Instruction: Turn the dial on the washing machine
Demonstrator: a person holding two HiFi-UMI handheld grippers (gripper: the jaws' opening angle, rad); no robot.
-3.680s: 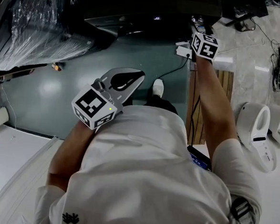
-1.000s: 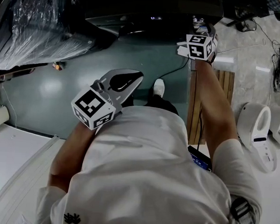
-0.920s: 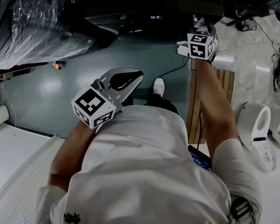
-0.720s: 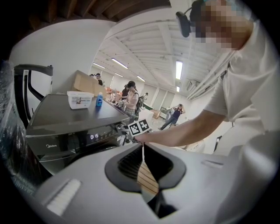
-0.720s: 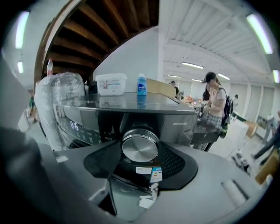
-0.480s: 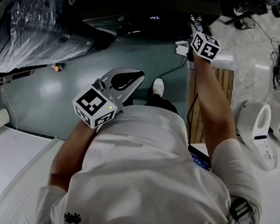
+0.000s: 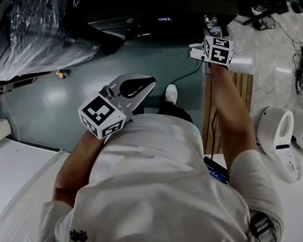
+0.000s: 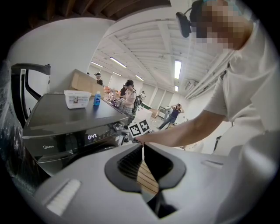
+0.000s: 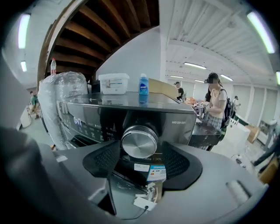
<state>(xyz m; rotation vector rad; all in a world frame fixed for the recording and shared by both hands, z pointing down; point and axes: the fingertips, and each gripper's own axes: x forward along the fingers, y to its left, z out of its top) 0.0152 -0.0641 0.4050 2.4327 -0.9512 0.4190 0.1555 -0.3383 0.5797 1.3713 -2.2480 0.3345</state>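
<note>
A dark washing machine (image 7: 148, 19) stands ahead of me, its display (image 7: 165, 19) lit. In the right gripper view its round silver dial (image 9: 139, 141) sits on the front panel (image 9: 100, 120). My right gripper (image 9: 141, 153) has its jaws on either side of the dial, shut on it. In the head view that gripper (image 7: 214, 25) reaches out to the machine's right end, its marker cube nearly square-on. My left gripper (image 7: 143, 82) hangs back over the green floor, jaws shut with nothing in them. From the left gripper view (image 8: 143, 151) I see the machine (image 8: 65, 127) and my right arm stretched to it.
A white box (image 9: 113, 83) and a blue bottle (image 9: 143, 84) stand on the machine's top. A plastic-wrapped bulk (image 7: 39, 27) is at the left. A wooden pallet (image 7: 242, 90) and white devices (image 7: 277, 139) lie at the right. A cable (image 7: 188, 74) runs on the floor. People stand behind.
The right gripper's marker cube has twisted back and forth at the dial, and since half a second ago it has rolled from tilted to nearly square. The left gripper has not moved.
</note>
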